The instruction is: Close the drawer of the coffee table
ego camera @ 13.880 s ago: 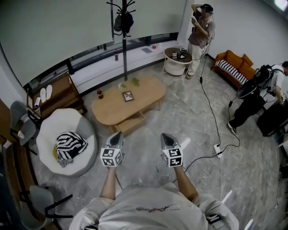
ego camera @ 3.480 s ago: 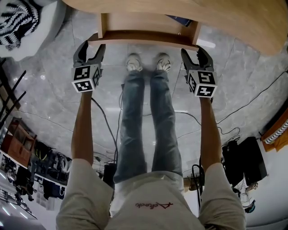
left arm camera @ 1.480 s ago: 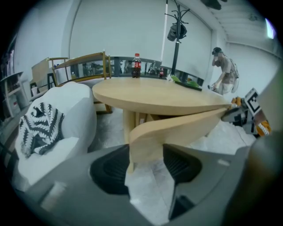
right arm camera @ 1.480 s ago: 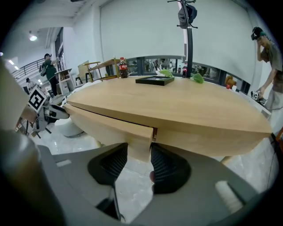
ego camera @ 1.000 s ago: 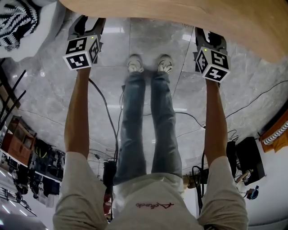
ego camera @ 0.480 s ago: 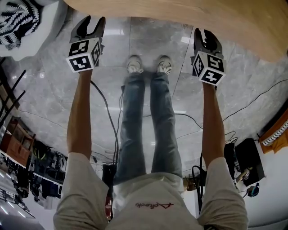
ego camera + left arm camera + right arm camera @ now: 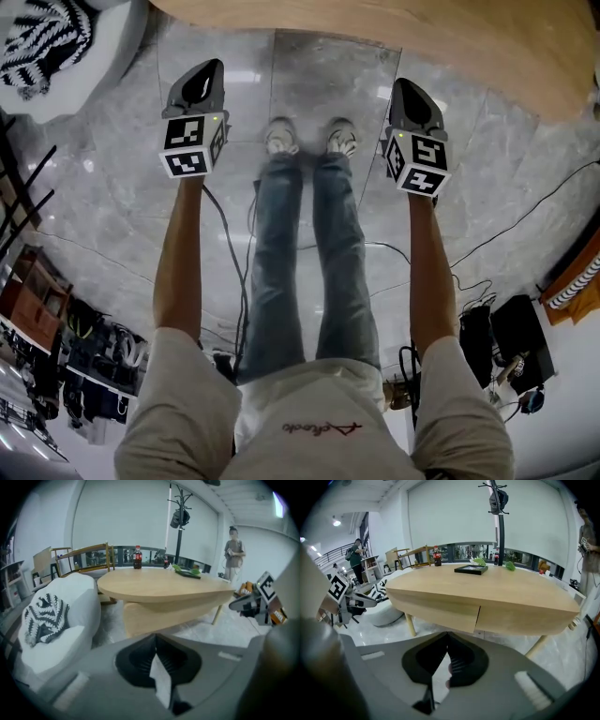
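Both are pinched fully shut on nothing: the left hand-held gripper (image 7: 208, 73) and the right hand-held gripper (image 7: 405, 89) hang side by side over the floor (image 7: 319, 84), just short of the wooden surface (image 7: 450, 42). The drawer (image 7: 440, 609) sits straight ahead under that surface, its front running crosswise between the two hands and looking flush with the panel (image 7: 520, 618) beside it, so it reads as closed already. Neither hand looks nearer, and any further push would go straight forward, square to that front.
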Motion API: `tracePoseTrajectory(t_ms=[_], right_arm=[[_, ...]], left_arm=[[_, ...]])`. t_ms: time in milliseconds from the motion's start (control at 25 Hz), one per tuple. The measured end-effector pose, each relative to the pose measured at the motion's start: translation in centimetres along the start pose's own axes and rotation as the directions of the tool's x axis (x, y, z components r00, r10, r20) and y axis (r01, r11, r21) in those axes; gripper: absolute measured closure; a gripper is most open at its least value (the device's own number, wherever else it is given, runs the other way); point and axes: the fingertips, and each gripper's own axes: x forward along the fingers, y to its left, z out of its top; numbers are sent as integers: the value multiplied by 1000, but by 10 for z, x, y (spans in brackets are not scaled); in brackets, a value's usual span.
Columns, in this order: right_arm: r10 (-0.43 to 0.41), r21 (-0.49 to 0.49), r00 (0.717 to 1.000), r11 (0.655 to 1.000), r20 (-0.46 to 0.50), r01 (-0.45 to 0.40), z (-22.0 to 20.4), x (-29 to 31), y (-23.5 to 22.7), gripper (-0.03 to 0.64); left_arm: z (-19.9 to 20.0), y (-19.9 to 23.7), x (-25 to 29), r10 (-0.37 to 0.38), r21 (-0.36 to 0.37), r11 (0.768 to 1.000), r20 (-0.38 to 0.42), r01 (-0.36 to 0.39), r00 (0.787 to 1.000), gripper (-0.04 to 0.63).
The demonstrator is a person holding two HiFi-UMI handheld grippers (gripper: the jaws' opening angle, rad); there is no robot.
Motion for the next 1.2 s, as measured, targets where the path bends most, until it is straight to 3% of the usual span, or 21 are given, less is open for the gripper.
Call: tracePoseTrajectory(t_ms=[320, 880, 1200], right_arm=[[17, -22, 997, 1000, 80, -15, 43, -59, 19, 612], [36, -37, 960, 999, 276, -27, 215, -217, 43, 612], [18, -43, 927, 999, 375, -2, 305, -319, 45, 612]], left_arm=[[53, -46, -54, -56, 15, 998, 101, 55, 993, 595], [233, -99, -192, -96, 93, 993, 251, 75, 963, 595], [321, -122, -276, -97, 82, 994, 329, 74, 939, 595]])
